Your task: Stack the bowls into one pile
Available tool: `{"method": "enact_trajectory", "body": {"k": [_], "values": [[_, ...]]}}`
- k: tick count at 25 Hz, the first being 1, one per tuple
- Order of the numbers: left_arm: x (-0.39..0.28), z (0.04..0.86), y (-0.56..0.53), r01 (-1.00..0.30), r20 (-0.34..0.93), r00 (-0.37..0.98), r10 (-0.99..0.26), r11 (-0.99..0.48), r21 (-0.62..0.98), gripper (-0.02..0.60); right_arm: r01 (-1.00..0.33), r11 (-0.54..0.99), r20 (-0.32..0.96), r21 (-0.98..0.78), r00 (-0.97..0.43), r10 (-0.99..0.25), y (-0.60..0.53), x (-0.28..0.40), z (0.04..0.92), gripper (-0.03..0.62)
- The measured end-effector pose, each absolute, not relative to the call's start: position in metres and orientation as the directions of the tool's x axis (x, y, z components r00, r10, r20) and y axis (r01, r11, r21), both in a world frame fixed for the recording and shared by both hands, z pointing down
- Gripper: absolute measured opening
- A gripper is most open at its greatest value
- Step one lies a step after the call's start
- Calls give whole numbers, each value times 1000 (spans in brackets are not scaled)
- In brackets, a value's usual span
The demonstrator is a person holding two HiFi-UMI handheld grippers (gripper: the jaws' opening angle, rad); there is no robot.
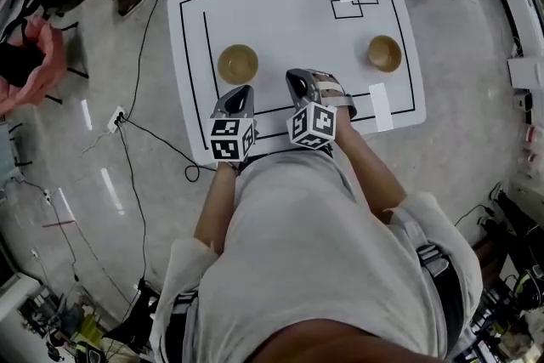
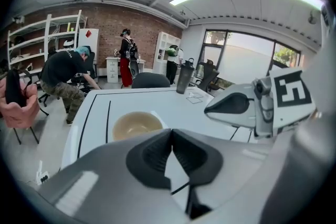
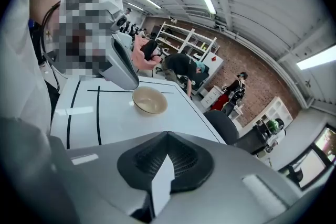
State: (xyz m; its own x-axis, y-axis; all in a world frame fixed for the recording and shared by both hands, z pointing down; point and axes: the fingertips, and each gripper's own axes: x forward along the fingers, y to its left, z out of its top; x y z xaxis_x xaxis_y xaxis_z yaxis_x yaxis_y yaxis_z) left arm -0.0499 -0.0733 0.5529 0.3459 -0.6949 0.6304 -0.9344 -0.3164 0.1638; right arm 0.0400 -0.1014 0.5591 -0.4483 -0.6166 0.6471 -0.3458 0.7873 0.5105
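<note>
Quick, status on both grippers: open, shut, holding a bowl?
Left gripper: closed, nothing between its jaws.
Right gripper: closed, nothing between its jaws.

This is looking like a robotics lab in an open office. A person (image 2: pixel 63 73) is working beside white shelves (image 2: pixel 31 42) along a brick wall (image 2: pixel 105 21). Cables (image 1: pixel 157 140) are lying on the concrete floor (image 1: pixel 85 208) around a line-marked white table (image 1: pixel 289 21).
</note>
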Motion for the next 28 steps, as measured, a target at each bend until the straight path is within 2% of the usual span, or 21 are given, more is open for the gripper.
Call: {"method": "enact_trajectory", "body": {"k": [12,28], "values": [[18,561,-82,-880,629,445,-637,-442,175,2,-503,680,660,533,-256,-706,-96,160,572,-2],[67,571,-83,-821,644,514,-566,-541,181,2,-588,596,696,548,-75,-714,-81,236,588,-2]]}}
